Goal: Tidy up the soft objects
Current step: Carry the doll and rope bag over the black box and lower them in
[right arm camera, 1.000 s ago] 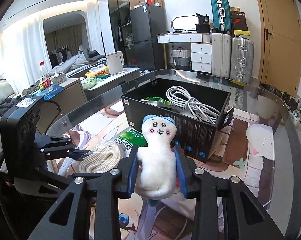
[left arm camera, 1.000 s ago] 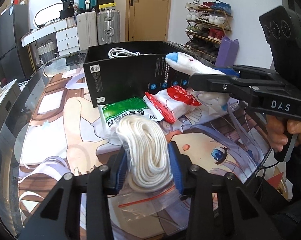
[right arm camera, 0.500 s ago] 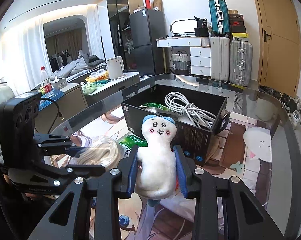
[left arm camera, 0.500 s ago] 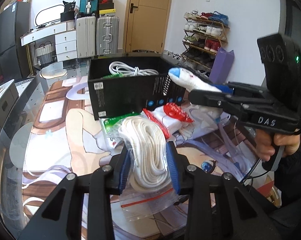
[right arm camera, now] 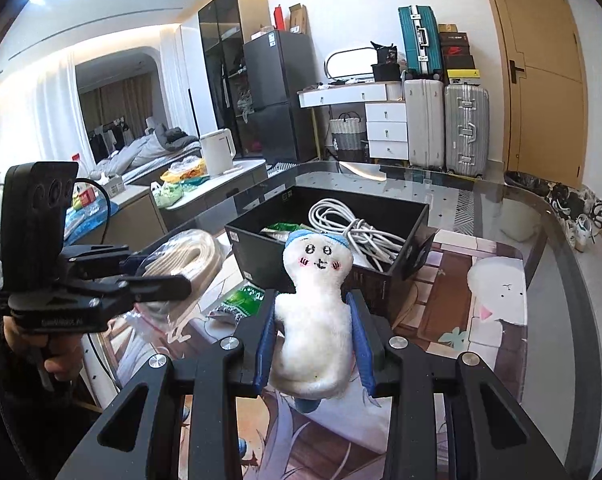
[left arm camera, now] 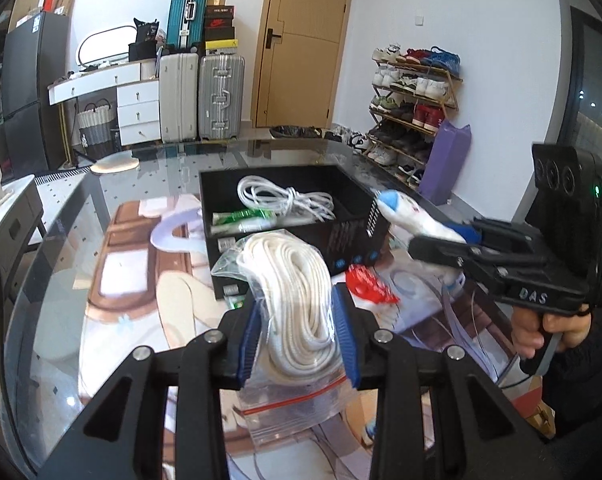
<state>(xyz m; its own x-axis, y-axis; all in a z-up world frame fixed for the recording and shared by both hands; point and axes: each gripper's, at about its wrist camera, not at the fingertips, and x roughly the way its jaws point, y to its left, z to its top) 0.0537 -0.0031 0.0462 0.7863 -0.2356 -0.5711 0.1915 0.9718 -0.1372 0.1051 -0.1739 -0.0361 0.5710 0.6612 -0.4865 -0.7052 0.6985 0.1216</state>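
**Both grippers loaded, box ahead**

Left wrist view: The left gripper (left arm camera: 299, 334) is clamping a bagged rope (left arm camera: 297, 308), its blue pads (left arm camera: 248, 344) pressing on both sides of the coil. The bag's zip end is hanging below the jaws, clear of the table (left arm camera: 61, 280). The box (left arm camera: 341, 248) is sitting just beyond the rope, open at the top, with a cable (left arm camera: 285, 200) and a green pack (left arm camera: 245, 216) inside. Its near wall is facing the gripper. A red pack (left arm camera: 367, 286) is lying on the mat at the box's near right corner. The right gripper (left arm camera: 441, 246) is coming in from the right, holding a plush (left arm camera: 409, 216) beside the box's right edge. Open table is lying to the left.

Right wrist view: The right gripper (right arm camera: 313, 344) is gripping the plush (right arm camera: 313, 316) upright by its body. The box (right arm camera: 381, 280) is directly ahead, its near rim behind the plush's head. The left gripper (right arm camera: 157, 276) is holding the rope (right arm camera: 181, 256) at the left, near the box's left corner. Free table surface (right arm camera: 561, 280) is extending to the right of the box, up to the curved glass edge.
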